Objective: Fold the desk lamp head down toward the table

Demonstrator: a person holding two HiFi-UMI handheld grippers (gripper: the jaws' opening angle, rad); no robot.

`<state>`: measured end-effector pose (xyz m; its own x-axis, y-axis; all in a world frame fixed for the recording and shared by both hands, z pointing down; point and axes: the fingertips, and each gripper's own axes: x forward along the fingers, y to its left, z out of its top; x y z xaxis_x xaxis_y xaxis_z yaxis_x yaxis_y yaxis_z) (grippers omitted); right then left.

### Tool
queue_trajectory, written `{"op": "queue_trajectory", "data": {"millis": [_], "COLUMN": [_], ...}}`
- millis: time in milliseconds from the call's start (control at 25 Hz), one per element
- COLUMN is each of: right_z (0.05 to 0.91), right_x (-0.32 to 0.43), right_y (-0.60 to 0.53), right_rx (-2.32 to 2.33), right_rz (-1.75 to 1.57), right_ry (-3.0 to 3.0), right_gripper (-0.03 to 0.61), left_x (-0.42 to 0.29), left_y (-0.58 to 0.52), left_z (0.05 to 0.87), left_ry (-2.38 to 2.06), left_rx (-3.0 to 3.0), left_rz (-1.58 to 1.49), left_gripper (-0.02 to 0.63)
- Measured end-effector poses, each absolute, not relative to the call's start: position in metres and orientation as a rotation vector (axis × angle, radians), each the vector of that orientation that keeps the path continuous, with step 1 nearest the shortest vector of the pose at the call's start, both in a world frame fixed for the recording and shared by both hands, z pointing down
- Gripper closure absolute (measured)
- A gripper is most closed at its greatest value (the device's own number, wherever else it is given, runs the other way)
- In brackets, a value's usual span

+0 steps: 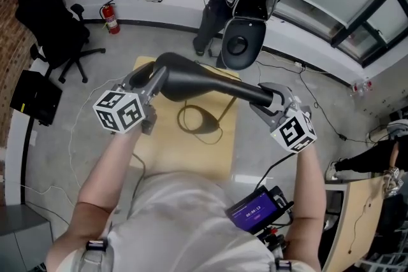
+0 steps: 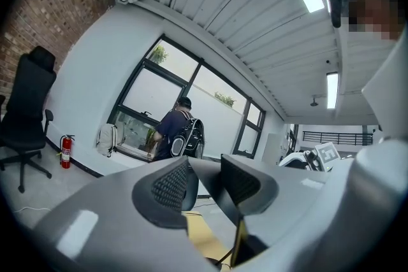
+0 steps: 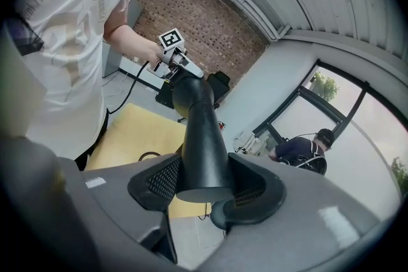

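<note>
Gripping lamp head with left tool at rounded end, clenched. Gripping narrow end with right tool, likewise clenched, above yellow counter.

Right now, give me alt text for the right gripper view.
The right tongs clamp one end of a black desk lamp; the left tongs grip its far end above a yellow table, brick wall behind.

One lamp, two grippers, one table, one extinguisher.
</note>
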<state>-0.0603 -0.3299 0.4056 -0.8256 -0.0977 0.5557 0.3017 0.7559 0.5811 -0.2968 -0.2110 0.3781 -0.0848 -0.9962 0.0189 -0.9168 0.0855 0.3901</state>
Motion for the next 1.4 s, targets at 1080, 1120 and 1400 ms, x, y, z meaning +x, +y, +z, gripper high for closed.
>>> {"op": "queue_trajectory", "data": {"millis": [1080,1120,1400], "right_z": [0.393,0.392,0.389], "right_x": [-0.057,-0.058,-0.057], "right_y": [-0.323,-0.323,-0.323], "right_rx": [-0.193,-0.195,-0.220], "right_rz": [-1.044,-1.047,-1.083], "right_ry": [-2.157,-2.150,-2.101], "right_gripper": [0.342,0.342,0.342], "left_x": [-0.288,-0.289,-0.283], "left_y": [-0.213,-0.213,-0.217], "left_z": [0.440,0.442,0.456], "left_ry": [-1.871,-1.863,-1.812], "left_rx": [1.882,1.881,1.880], "left_rz": [-0.450,-0.454,-0.471], "left_gripper": [0.449,0.449,0.446]}}
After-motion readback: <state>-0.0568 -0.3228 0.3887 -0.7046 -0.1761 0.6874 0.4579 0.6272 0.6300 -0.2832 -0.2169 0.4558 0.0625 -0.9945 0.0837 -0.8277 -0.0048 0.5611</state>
